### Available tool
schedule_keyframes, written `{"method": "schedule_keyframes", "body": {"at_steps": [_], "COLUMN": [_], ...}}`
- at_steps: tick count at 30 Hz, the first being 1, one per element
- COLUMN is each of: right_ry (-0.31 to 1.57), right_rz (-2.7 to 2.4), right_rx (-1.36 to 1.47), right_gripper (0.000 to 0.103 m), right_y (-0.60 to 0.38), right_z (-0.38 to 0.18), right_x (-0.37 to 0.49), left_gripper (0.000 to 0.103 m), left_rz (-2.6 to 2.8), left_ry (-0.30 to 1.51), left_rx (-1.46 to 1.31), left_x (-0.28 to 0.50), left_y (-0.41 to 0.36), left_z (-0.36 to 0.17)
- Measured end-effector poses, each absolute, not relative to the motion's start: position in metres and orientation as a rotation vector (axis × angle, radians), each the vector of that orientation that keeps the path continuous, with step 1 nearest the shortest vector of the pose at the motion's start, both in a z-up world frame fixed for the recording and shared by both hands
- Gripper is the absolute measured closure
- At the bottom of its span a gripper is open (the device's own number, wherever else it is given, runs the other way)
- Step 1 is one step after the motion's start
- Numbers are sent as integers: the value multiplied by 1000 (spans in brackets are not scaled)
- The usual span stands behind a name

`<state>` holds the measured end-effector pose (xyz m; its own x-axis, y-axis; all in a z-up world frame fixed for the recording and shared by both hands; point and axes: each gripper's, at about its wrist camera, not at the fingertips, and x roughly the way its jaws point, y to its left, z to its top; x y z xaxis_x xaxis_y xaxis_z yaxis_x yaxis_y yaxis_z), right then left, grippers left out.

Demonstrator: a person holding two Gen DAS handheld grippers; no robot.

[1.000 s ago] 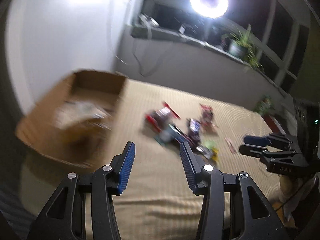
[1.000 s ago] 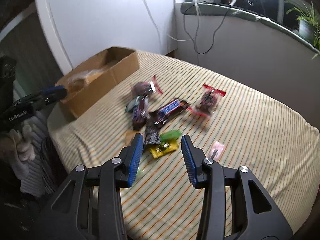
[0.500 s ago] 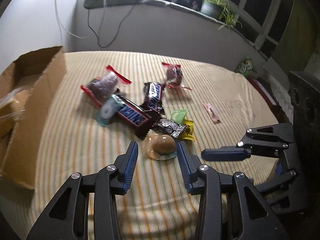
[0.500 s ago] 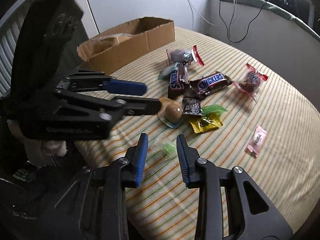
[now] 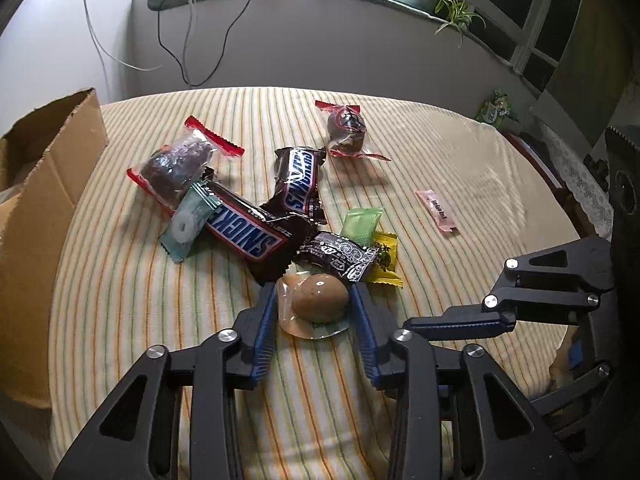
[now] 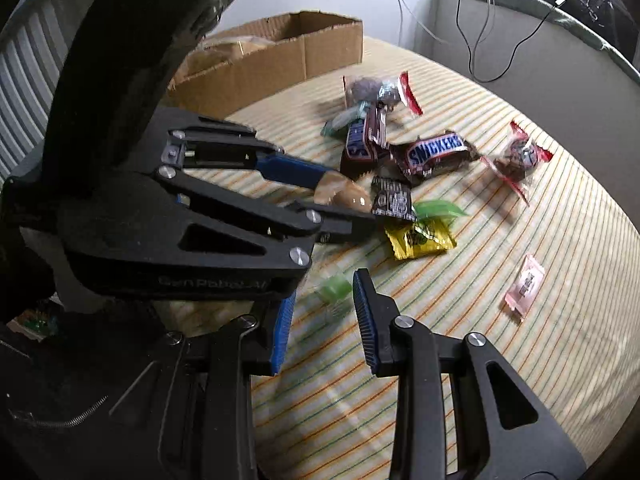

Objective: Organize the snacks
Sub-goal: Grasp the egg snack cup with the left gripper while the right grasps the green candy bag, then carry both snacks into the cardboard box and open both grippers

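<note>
- You had your left gripper (image 5: pixel 314 300) angled down over the near edge of the snack pile, I'd judge to pick the closest piece first.
- Its jaws were closing round the egg in its clear pouch (image 5: pixel 318 298); pads close beside it, contact unclear.
- Your right gripper (image 6: pixel 324 300) stood narrow, a small green candy (image 6: pixel 334 289) between its tips, not visibly pinched.
- The cardboard box (image 5: pixel 48 184) sat well apart, to the left.
</note>
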<state>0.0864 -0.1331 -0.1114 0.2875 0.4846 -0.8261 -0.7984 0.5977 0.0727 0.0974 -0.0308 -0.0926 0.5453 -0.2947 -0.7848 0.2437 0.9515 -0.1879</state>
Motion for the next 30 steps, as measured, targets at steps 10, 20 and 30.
{"method": "schedule_keyframes", "body": {"at_steps": [10,20,30], "right_ry": [944,931,860], "right_rz": [875,856,854], "right_rx": [-377,-370,-370], "right_gripper": [80,80,81], "right_y": [-136,-139,-131], "right_z": [-112,-104,-73], "right_x": [91,88,97], "left_gripper": [72,72,72], "left_rz": [-316,-295,-241], "left_ry": [925,902,830], "left_rx": [-100,-142,-170], "left_x": [94,82,69], "left_y": [-25,-11,10], "left_z": [-92,-83,-58]}}
